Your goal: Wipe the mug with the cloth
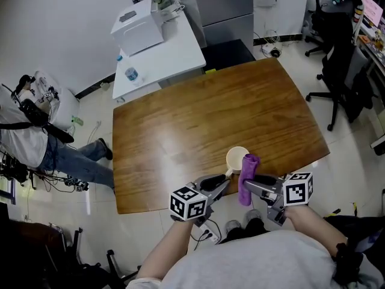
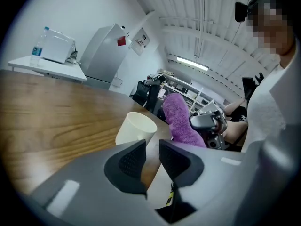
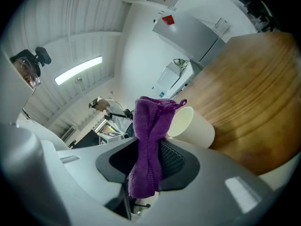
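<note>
A cream mug [image 1: 236, 159] stands upright near the front edge of the wooden table [image 1: 198, 119]. My right gripper [image 1: 249, 186] is shut on a purple cloth [image 1: 247, 178], whose upper end rests against the mug's right side. In the right gripper view the cloth [image 3: 148, 126] hangs between the pads, with the mug [image 3: 190, 126] just behind it. My left gripper [image 1: 223, 184] sits just in front of the mug at its left. Its jaws [image 2: 152, 160] stand a little apart with nothing between them. The mug [image 2: 135, 128] and cloth [image 2: 181, 119] are just ahead.
A white side table at the back holds a white box-like machine [image 1: 139, 26] and a water bottle [image 1: 132, 74]. A person [image 1: 36, 125] stands at the left by some cables. Black office chairs [image 1: 340, 65] stand at the right. The table's front edge runs under both grippers.
</note>
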Action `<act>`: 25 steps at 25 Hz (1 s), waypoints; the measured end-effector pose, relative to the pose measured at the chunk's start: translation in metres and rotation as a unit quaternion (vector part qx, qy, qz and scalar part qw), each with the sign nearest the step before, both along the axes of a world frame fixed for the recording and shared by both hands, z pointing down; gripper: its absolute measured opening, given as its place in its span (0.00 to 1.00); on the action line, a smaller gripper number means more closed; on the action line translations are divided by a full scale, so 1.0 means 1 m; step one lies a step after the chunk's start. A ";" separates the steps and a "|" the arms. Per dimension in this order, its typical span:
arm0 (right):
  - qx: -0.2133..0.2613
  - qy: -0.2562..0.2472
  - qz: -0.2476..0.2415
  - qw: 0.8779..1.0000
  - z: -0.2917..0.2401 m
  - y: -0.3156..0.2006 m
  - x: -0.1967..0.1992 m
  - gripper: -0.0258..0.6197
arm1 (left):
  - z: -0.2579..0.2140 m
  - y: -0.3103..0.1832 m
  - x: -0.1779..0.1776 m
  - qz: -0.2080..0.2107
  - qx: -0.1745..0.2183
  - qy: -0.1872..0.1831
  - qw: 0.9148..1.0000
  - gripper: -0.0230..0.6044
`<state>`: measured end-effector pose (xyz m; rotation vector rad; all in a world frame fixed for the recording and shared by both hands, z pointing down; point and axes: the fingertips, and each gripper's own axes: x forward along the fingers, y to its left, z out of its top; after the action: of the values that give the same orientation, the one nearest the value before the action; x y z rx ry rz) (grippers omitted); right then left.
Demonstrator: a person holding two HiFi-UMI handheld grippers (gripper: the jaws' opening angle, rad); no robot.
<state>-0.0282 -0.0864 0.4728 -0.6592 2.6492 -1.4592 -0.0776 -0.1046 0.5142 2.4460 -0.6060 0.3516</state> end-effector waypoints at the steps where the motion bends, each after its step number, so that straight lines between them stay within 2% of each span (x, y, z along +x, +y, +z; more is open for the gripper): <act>1: -0.007 0.002 0.012 1.000 0.005 -0.003 0.002 0.24 | 0.006 -0.002 0.001 -0.002 -0.003 -0.004 1.000 0.15; 5: -0.028 -0.009 0.052 0.998 0.016 -0.012 0.008 0.24 | 0.014 -0.014 0.002 -0.015 -0.003 -0.010 1.000 0.14; 10: -0.040 -0.021 0.063 0.997 0.024 -0.012 0.007 0.24 | 0.006 -0.016 -0.001 -0.004 0.030 -0.024 0.999 0.19; 14: -0.046 -0.025 0.071 0.996 0.028 -0.013 0.006 0.24 | 0.023 -0.022 0.000 0.005 0.019 -0.043 0.999 0.21; 18: -0.045 -0.020 0.092 0.995 0.033 -0.015 0.010 0.24 | 0.031 -0.021 0.007 0.013 0.011 -0.037 0.999 0.21; 20: -0.041 -0.012 0.108 0.993 0.037 -0.019 0.014 0.24 | 0.032 -0.020 0.011 0.018 0.004 -0.028 0.999 0.19; 25: -0.037 -0.032 0.137 0.989 0.035 -0.026 0.014 0.24 | 0.029 -0.015 0.019 0.027 0.003 -0.023 0.999 0.13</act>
<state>-0.0138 -0.1125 0.5081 -0.9238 2.3519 -1.4778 -0.0587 -0.1197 0.5430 2.4692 -0.5609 0.4290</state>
